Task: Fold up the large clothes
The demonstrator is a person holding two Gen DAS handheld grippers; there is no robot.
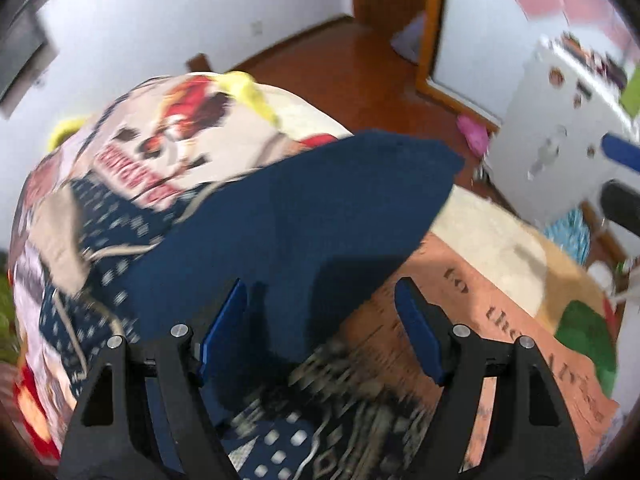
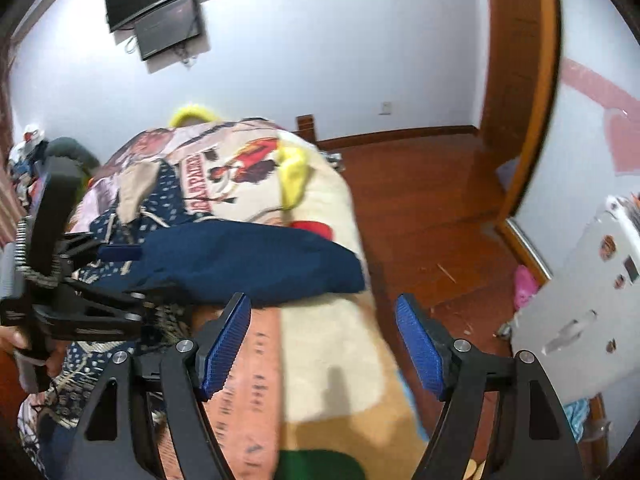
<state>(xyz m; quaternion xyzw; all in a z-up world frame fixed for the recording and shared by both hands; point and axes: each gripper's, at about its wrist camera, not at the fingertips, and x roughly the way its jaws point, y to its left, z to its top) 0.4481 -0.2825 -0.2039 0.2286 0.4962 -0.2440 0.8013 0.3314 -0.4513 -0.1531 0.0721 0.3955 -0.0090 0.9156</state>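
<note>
Left gripper: blue-padded fingers spread wide, nothing pinched, hanging over the near part of the garment.
Right gripper: fingers spread, empty, above the bed's near right edge.
Dark navy folded cloth garment: lies across the bed, its plain flap reaching toward the right edge.
Bed with printed cream blanket: carries the garment.
Yellow plush item: farther back, near the right edge.

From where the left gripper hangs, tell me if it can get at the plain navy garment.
Probably yes: the left gripper is open over the plain navy garment, nothing between them.
</note>
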